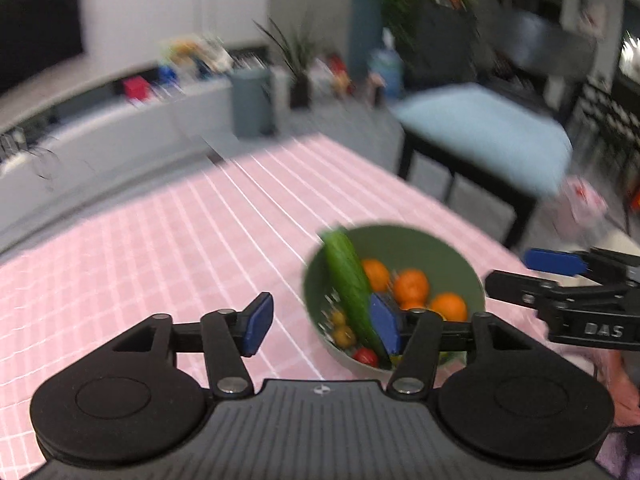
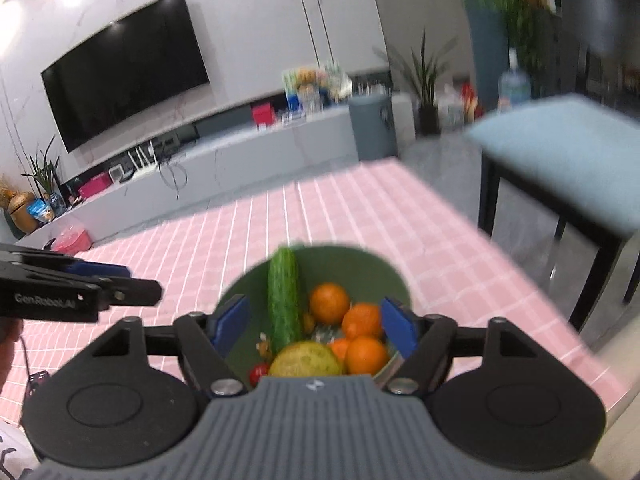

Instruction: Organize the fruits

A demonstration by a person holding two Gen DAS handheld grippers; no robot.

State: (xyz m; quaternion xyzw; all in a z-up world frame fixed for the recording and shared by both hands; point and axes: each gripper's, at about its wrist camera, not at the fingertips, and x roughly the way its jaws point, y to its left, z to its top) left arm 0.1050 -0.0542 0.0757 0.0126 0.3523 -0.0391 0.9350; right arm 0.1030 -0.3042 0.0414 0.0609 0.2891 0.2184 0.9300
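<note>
Bowl's (image 2: 320,264) near rim at six o'clock hidden behind right tongs (image 2: 314,328); small items beneath cucumber (image 1: 350,288) blurred, perhaps tomatoes.

cucumber (image 2: 284,300) in bowl (image 2: 360,260), oranges (image 2: 362,320) right

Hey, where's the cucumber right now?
The cucumber leans in the green bowl's left half, beside the oranges, between the open right gripper's fingers in its view.
</note>
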